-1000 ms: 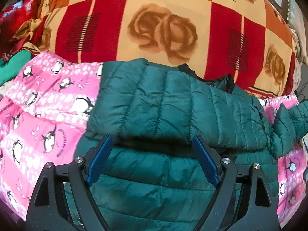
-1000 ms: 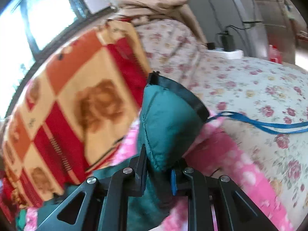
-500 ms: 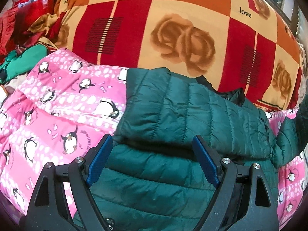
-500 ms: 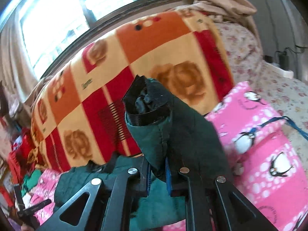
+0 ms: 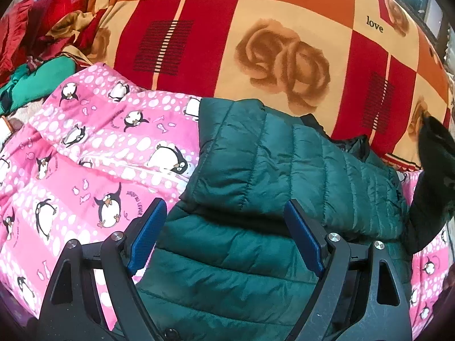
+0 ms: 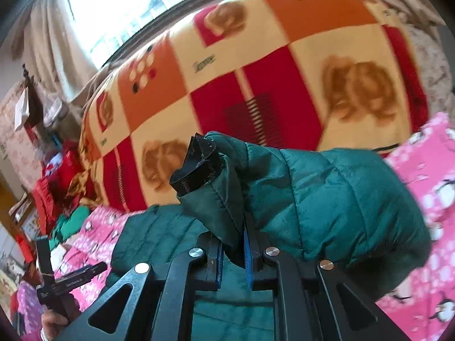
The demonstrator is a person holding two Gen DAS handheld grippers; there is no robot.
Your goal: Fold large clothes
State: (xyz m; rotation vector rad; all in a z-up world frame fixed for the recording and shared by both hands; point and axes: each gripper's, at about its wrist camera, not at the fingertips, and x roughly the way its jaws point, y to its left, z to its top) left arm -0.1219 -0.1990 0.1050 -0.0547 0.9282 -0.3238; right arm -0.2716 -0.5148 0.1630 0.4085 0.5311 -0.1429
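A dark green quilted puffer jacket (image 5: 284, 170) lies on a pink penguin blanket (image 5: 85, 156), one side folded over its body. My left gripper (image 5: 224, 236) is open and empty, its jaws wide apart just above the jacket's lower body. My right gripper (image 6: 233, 244) is shut on the jacket's sleeve (image 6: 312, 196) near the black cuff (image 6: 196, 167) and holds it raised over the jacket. The raised sleeve also shows in the left wrist view (image 5: 432, 170) at the right edge. The left gripper also shows in the right wrist view (image 6: 71, 278).
A red, orange and cream rose blanket (image 5: 256, 42) rises behind the jacket. A pile of red and green clothes (image 5: 34, 56) lies at the far left. A bright window (image 6: 128, 5) is above the rose blanket.
My right gripper has swung the held sleeve left, over the jacket. My left gripper view has shifted left, staying open above the jacket.
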